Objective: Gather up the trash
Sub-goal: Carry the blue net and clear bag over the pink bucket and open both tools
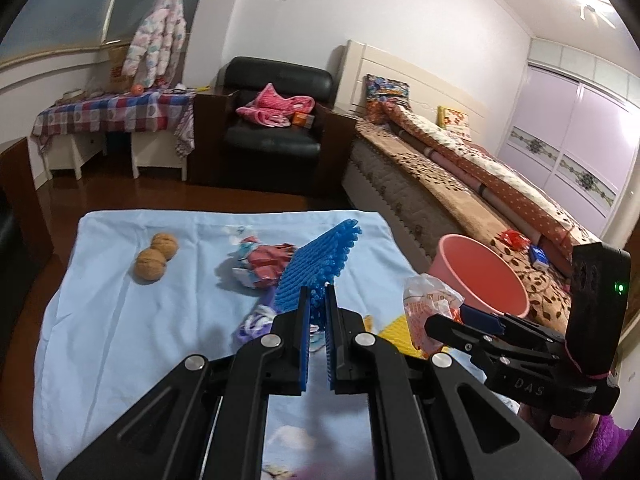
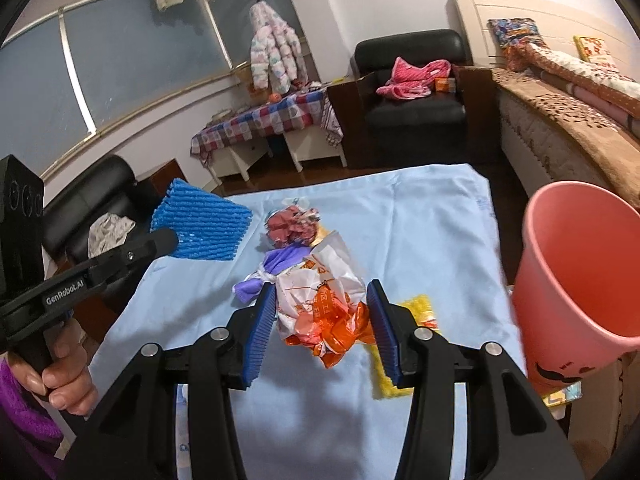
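Two handheld grippers work above a pale blue cloth [image 2: 420, 216] spread flat and lightly creased; the pink plastic bin [image 2: 576, 268], a smooth tapered bucket, stands at the cloth's right edge and serves as landmark. Left gripper [image 1: 318, 300]: ribbed blue pads nearly pressed together, pinching one edge of a blue foam net sleeve [image 1: 320, 256], a knobbly, ridged sheet that stands lifted off the cloth, well left of the bin. Right gripper [image 2: 324, 316]: jaws part-spread and pinching a crumpled, glossy orange-and-white wrapper [image 2: 324, 312], held just left of the bin. On the cloth, farther from the bin, lie a crushed red wrapper [image 2: 290, 226], a twisted purple wrapper [image 2: 276, 266] and a fuzzy yellow piece [image 2: 416, 308] beneath the right jaw. Room: dark wooden floor, black leather armchair [image 1: 276, 120] bearing pink cloth, a checked-cloth side table [image 1: 112, 114], and a bed [image 1: 460, 176] behind the bin. The left wrist view alone shows two rough brown walnuts [image 1: 156, 256] at the cloth's far left; the right wrist view alone shows a hand [image 2: 68, 372] and purple fleece sleeve gripping the left tool's handle, and a second black chair [image 2: 92, 200] behind it.
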{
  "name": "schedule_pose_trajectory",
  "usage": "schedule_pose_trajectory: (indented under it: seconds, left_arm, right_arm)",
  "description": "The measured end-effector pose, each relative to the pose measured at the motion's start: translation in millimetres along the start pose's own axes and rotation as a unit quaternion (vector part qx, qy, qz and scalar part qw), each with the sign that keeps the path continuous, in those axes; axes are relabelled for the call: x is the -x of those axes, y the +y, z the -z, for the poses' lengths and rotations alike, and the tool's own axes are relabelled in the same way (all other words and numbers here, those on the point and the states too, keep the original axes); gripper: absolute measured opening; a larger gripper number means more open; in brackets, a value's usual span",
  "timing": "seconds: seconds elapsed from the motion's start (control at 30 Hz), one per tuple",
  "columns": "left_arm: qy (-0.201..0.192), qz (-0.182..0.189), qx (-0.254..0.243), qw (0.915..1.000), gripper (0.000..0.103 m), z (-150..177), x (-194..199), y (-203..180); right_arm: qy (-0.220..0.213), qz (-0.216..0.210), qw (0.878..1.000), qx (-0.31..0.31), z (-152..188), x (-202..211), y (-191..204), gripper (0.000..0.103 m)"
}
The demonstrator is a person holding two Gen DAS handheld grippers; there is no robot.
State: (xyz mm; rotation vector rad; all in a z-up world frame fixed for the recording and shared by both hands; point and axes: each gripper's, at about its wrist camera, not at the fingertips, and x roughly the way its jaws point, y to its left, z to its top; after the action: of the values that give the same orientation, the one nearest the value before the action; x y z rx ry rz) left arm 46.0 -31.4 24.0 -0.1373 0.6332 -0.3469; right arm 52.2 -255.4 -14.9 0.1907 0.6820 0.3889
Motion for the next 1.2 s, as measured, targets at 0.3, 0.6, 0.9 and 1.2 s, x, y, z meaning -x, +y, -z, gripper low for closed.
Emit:
schedule_pose_trajectory:
  seconds: [0.3,0.6,0.9,1.2]
  left_arm:
    - [0.0,0.046,-0.036,0.9983,0.006,-10.9,-14.0,-49.6]
    - [0.011,0.113,-0.067,0.9913,0.006,-23.9,-43.3,-113.3]
    - [0.03,0.176,-0.093,0.9795,0.006,-37.8,-91.3,-186.6]
    - [0.085,0.176,-0.096,0.9759,0.006,-24.7,-152.7,-220.5]
  right_arm:
    - [-0.039,0.033,0.998,-0.042,0.0,34.2,-38.4,0.048]
    - [-0.082,0.099,0.987,-0.092,0.2,65.4,-100.6,0.048]
    - [-0.111,0.155,0.972,-0.134,5.4,82.1,-159.3,0.048]
    - [-0.111,0.16,0.967,-0.167,13.0,68.3,-195.7,0.048]
